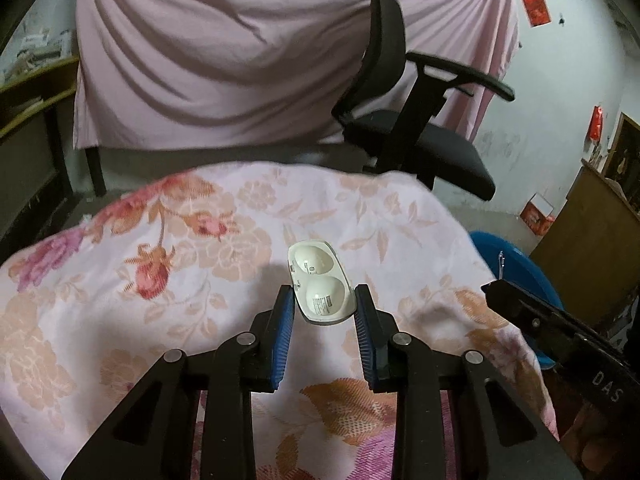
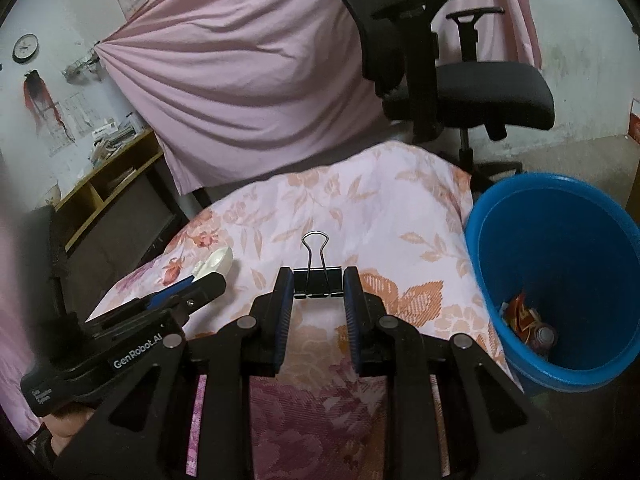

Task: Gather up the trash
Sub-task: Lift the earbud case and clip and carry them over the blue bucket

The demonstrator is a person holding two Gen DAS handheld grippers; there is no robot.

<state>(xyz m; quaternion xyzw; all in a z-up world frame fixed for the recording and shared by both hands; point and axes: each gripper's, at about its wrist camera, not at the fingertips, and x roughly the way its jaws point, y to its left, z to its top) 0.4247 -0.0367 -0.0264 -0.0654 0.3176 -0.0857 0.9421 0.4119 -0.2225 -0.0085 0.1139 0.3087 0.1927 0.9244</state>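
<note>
A white plastic shell with two round cups (image 1: 322, 288) sits between the blue pads of my left gripper (image 1: 325, 294), which is shut on its near end above the floral cloth. It also shows in the right wrist view (image 2: 216, 263). My right gripper (image 2: 317, 280) is shut on a black binder clip (image 2: 318, 280) with its wire handles pointing away. A blue bucket (image 2: 560, 208) stands just right of the table and holds several wrappers (image 2: 524, 318).
The table is covered by a pink floral cloth (image 1: 200, 264). A black office chair (image 2: 460, 80) stands behind it, with a pink sheet (image 1: 240, 52) hung on the wall. A wooden shelf (image 2: 104, 184) is at the left, a brown cabinet (image 1: 592, 236) at the right.
</note>
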